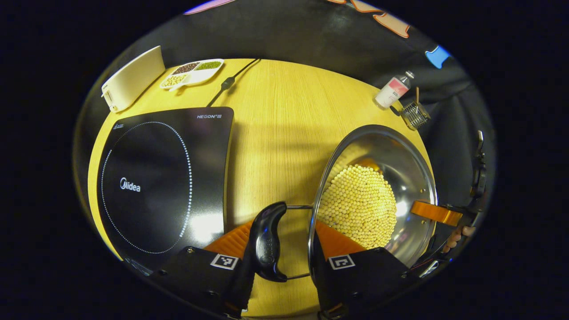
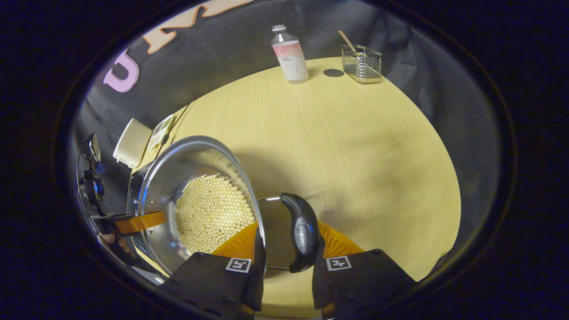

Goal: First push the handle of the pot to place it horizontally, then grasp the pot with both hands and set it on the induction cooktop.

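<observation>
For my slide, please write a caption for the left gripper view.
Hand-held gripper straddles handle of bean-filled pot beside cooktop.

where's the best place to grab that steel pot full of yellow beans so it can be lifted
Grip the shiny steel pot of yellow beans by its two black side handles, one gripper from each side. The handles stand out from the rim on wire loops, so fingers can straddle them. The left gripper and right gripper already bracket one each. The flat black induction cooktop lies beside it.
</observation>
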Demonstrator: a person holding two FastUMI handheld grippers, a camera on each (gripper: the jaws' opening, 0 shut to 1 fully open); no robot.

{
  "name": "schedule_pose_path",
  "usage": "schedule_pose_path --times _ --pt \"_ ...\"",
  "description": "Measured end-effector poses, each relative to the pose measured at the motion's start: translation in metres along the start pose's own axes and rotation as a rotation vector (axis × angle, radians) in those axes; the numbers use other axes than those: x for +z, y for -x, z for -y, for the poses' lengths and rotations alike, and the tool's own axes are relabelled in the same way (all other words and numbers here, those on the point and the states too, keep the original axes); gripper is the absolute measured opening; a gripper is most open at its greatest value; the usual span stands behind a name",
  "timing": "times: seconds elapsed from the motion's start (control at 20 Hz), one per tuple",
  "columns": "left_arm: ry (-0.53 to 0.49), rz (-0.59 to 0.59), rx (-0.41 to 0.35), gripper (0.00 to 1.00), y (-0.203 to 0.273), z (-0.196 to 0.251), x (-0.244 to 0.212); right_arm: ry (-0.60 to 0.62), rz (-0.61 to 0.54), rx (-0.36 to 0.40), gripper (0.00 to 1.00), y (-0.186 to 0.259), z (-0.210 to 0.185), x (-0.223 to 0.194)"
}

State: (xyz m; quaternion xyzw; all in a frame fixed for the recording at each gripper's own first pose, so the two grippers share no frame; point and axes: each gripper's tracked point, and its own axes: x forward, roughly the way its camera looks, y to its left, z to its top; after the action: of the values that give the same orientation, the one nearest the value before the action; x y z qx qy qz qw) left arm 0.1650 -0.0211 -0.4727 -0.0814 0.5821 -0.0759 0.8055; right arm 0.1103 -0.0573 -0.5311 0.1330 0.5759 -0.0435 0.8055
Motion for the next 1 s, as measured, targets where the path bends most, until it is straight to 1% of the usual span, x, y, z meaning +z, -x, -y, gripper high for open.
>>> schedule_pose_path --times 0.1,0.15,0.2,0.4,0.45,0.5,0.55,0.7,0.75,0.8,0.95,1.0 --pt "-0.01 0.018 0.008 0.59 0.012 0.001 0.003 -0.002 0.011 0.014 0.4 0.006 -0.004 0.0" --pt "-0.013 0.027 0.014 0.62 0.019 0.001 0.003 -0.001 0.014 0.021 0.4 0.009 -0.006 0.001" --pt "-0.014 0.033 0.019 0.59 0.026 0.002 0.001 0.001 0.017 0.028 0.4 0.013 -0.009 0.0" --pt "-0.007 0.058 0.047 0.59 0.049 -0.006 0.0 0.018 0.033 0.067 0.39 0.022 -0.024 -0.001" --pt "-0.001 0.061 0.055 0.59 0.055 -0.009 0.0 0.021 0.038 0.079 0.46 0.024 -0.029 0.0" --pt "0.007 0.066 0.063 0.59 0.058 -0.012 -0.002 0.027 0.04 0.09 0.39 0.026 -0.034 -0.001" --pt "0.012 0.073 0.074 0.61 0.065 -0.016 -0.002 0.034 0.041 0.104 0.46 0.028 -0.039 -0.002" --pt "0.017 0.101 0.1 0.59 0.082 -0.032 -0.003 0.043 0.046 0.136 0.46 0.031 -0.062 -0.005" --pt "0.018 0.106 0.1 0.59 0.086 -0.038 -0.003 0.046 0.052 0.137 0.39 0.03 -0.066 -0.006" --pt "0.018 0.113 0.096 0.59 0.09 -0.043 -0.003 0.049 0.06 0.135 0.46 0.033 -0.073 -0.006" --pt "0.014 0.125 0.07 0.59 0.096 -0.063 0.001 0.049 0.073 0.114 0.46 0.04 -0.098 -0.01" --pt "0.009 0.133 0.059 0.6 0.099 -0.069 0.006 0.048 0.08 0.104 0.46 0.04 -0.107 -0.011"
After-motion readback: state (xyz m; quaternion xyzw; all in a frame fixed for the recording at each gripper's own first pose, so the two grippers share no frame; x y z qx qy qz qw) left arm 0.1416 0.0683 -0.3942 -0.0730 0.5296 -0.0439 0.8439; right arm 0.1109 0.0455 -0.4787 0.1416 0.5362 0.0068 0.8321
